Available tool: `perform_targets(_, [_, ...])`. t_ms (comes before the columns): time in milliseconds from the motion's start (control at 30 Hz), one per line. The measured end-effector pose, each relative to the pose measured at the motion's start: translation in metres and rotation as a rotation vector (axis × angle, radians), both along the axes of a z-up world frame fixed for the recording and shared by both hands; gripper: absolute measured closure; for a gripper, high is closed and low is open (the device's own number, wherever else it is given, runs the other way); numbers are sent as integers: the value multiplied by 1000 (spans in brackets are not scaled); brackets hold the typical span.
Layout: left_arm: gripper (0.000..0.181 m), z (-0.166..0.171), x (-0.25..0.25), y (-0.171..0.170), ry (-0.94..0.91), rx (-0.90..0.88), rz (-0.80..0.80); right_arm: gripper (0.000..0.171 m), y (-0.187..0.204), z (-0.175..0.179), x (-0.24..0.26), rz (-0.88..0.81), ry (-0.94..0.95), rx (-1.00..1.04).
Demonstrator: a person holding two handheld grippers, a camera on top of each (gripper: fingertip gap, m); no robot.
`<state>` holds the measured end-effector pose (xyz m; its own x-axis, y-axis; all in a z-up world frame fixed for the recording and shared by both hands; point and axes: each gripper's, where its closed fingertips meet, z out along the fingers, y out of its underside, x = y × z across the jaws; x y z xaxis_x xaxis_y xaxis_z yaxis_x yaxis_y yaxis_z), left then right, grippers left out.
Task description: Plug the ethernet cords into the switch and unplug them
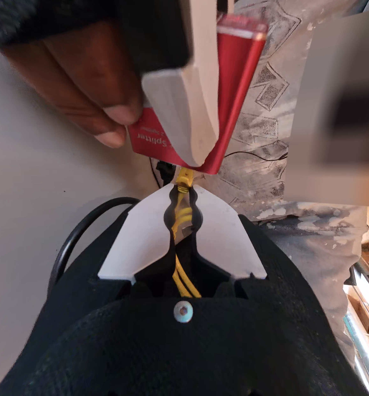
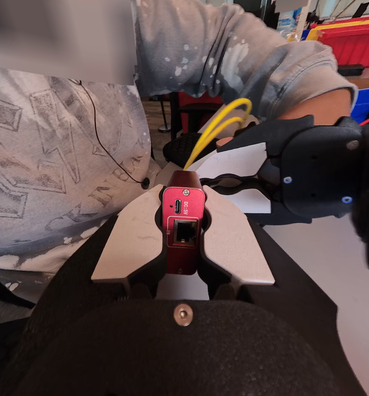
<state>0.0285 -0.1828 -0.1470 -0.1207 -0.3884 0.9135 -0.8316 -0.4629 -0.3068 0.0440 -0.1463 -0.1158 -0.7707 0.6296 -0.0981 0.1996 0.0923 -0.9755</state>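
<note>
Red switch clamped between the white fingers of the right hand-held gripper, at centre frame in the right wrist view, end face toward the camera. On that face: a screw at 12 o'clock, a slim oval port below it, an empty ethernet socket lower down, white printing beside both. Seen in the left wrist view, same switch hanging at 12 o'clock, white lettering on its broad side, right gripper's finger laid across it, a person's hand at 10 o'clock behind.

Yellow cord pinched by the left hand-held gripper, fingers closed on it just behind the yellow plug. Plug at the switch's lower end; whether seated or only touching, cannot tell. Two yellow strands running back between the fingers toward 6 o'clock. From the right wrist view, cord arching up from behind the switch toward 1 o'clock, left gripper at 3 o'clock.

Pale grey worktop below at 4 o'clock, plain and smooth. Black cable looping at 9 o'clock in the left view. Grey patterned shirt filling 9 to 12 o'clock, thin black cord across it. At 1 to 2 o'clock, a room with red, blue and yellow furnishings, blurred.
</note>
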Motion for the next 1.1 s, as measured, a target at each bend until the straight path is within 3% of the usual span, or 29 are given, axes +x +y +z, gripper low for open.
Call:
perform_targets(200, [171,0,1,5,-43,91,-3,142,2,-3,-2,-22,-15,21])
perform_targets(367, [172,-3,9,-5,-103,218,-13,142,-8,-18,6,40,-158,114])
perform_targets(500, [172,7,4,-8,-125,172,9,142,-9,-40,8,44,-227,162])
perform_targets(567, [172,8,2,-5,-107,220,23,142,-8,-18,3,24,-138,50])
perform_targets(633, [171,8,6,4,-118,269,90,142,-1,2,2,-2,-90,16])
perform_targets(833, [161,8,-5,47,-121,413,363,143,20,3,-2,-143,-97,46])
perform_targets(1100, [134,52,-9,78,-293,964,827,143,40,33,-10,-344,4,179])
